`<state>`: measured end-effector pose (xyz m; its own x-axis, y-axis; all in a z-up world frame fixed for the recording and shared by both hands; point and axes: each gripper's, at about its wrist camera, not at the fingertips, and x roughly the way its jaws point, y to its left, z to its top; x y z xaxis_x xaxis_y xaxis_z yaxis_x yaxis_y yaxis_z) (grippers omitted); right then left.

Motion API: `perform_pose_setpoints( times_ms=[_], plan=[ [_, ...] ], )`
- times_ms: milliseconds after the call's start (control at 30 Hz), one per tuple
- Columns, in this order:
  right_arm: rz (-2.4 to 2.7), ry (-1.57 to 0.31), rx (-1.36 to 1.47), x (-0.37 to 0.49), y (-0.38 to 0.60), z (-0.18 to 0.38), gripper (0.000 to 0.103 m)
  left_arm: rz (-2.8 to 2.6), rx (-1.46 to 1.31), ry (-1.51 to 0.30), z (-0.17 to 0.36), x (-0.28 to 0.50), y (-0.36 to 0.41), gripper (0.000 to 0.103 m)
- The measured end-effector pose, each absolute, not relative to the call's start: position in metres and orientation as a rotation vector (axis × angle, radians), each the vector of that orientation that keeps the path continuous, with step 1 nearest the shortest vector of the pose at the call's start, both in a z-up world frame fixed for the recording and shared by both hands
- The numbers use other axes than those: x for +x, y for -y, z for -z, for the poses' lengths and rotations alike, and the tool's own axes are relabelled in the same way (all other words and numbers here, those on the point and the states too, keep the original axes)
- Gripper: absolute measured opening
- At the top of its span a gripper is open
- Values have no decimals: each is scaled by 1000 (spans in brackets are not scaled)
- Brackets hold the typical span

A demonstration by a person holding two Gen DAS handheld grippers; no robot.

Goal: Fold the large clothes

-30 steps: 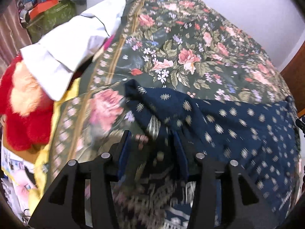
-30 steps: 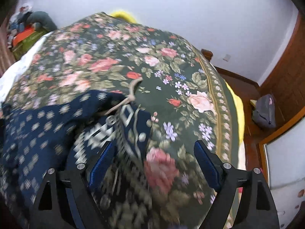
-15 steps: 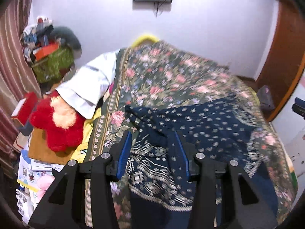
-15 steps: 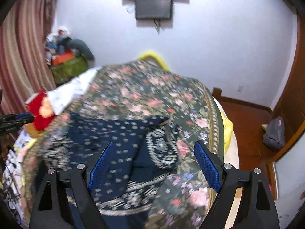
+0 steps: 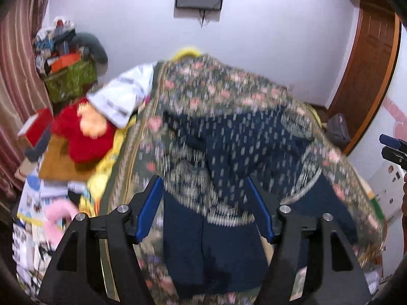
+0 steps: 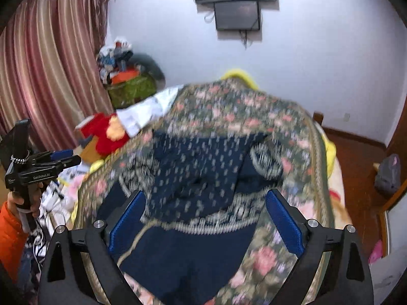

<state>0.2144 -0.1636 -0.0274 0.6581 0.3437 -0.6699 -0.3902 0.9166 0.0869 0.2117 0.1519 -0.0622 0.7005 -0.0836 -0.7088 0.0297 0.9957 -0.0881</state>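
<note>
A dark navy garment (image 5: 241, 137) with pale dots and a patterned border lies partly folded on the floral bedspread (image 5: 203, 84). It appears again in the right wrist view (image 6: 198, 157), blurred by motion. My left gripper (image 5: 203, 190) hangs above and short of it. Its jaws are opening, with nothing between the blue pads (image 5: 150, 206). My right gripper (image 6: 206, 198) also hovers over the garment's near edge, its jaws opening wide and empty. Each gripper shows in the other's view: the left gripper (image 6: 63, 157) in a hand with an orange sleeve, the right gripper (image 5: 391, 145) at the right edge.
A white cloth (image 5: 122, 96) and a red plush toy (image 5: 81, 132) lie at the bed's left side. A green basket (image 5: 68, 78) piled with things stands by the striped curtain (image 6: 45, 76). A screen (image 6: 236, 15) hangs on the far wall. A grey bag (image 6: 386, 175) sits on the wooden floor at right.
Both grippers pulled back and up from the garment, which now looks smaller and farther off. The left jaws let go of the cloth. Both pairs of jaws stand wider.
</note>
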Motion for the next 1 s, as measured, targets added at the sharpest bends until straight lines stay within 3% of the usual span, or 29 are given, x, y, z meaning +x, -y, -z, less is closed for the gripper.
perform_pose_setpoints(
  times_ms=[367,533,633,700,733,800,867,1000],
  plan=[
    [-428,-1154,59,201,181,161,92,6,-187,-1151,208,181,-184,67],
    [-446,-1146,63,194,175,181,87,19,-264,-1250,254,174,-182,67],
    [-457,-1126,78,196,171,182,72,21,-287,-1260,271,173,-175,63],
    [-482,-1122,89,198,169,181,50,13,-265,-1246,274,173,-167,56],
    [-493,-1124,88,200,167,180,45,19,-249,-1236,273,173,-162,51],
    [-509,-1119,73,201,163,176,30,43,-231,-1224,267,175,-154,27],
    [-513,-1105,65,202,160,172,21,36,-194,-1196,258,177,-146,10],
    [-525,-1068,111,209,166,163,16,80,-191,-1167,237,184,-136,10]
  ],
)
